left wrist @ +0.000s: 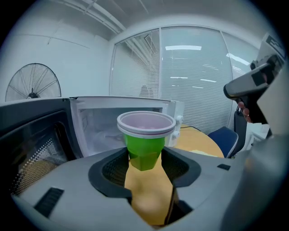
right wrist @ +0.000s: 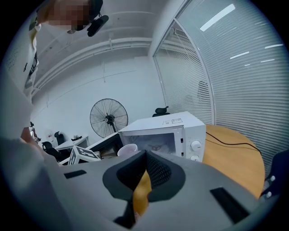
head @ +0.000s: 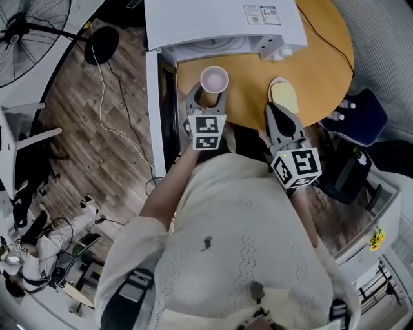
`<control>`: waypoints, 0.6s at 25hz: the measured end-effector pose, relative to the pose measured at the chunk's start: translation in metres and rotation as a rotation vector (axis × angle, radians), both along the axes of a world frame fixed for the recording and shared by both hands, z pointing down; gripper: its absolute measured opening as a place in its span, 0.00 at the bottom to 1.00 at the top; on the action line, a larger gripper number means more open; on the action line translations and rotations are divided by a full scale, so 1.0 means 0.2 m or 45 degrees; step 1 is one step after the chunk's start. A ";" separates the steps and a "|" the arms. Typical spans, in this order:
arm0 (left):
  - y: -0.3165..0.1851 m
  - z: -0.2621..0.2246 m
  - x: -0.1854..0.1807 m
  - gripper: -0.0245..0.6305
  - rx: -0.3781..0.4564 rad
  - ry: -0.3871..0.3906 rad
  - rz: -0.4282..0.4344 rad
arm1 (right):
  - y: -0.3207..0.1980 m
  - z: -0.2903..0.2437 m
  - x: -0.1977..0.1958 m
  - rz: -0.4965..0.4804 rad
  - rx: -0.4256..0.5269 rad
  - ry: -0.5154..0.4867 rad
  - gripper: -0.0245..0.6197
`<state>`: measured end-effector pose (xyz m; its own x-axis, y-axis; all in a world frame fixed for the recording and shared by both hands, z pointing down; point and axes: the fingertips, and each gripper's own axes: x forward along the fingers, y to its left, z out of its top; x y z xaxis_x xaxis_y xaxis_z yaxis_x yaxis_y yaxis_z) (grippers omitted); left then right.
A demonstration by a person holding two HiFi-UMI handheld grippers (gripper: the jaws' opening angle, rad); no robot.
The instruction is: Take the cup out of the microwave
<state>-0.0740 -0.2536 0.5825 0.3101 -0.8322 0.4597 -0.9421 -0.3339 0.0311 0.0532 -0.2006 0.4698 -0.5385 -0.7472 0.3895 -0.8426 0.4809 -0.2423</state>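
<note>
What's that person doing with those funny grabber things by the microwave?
A person holds a grabber in each hand. The left gripper has its jaws closed on a green cup with a pale rim and holds it just in front of the white microwave, whose door is open. The cup looks to be out of the oven but not yet set down on the round wooden table. The right gripper is shut and empty, hovering at the table's edge.
</note>
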 end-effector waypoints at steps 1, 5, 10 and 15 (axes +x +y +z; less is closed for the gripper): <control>0.01 -0.01 0.00 0.42 0.006 -0.004 0.012 | 0.01 0.00 -0.01 0.002 0.003 -0.001 0.05; 0.07 -0.07 0.01 0.42 0.021 -0.002 0.057 | 0.03 -0.02 -0.02 0.007 0.016 -0.004 0.05; 0.12 -0.15 0.00 0.42 0.026 0.027 0.088 | 0.05 -0.04 -0.05 0.010 0.034 -0.002 0.05; 0.15 -0.25 -0.01 0.42 0.045 0.036 0.114 | 0.06 -0.07 -0.06 0.016 0.054 0.005 0.05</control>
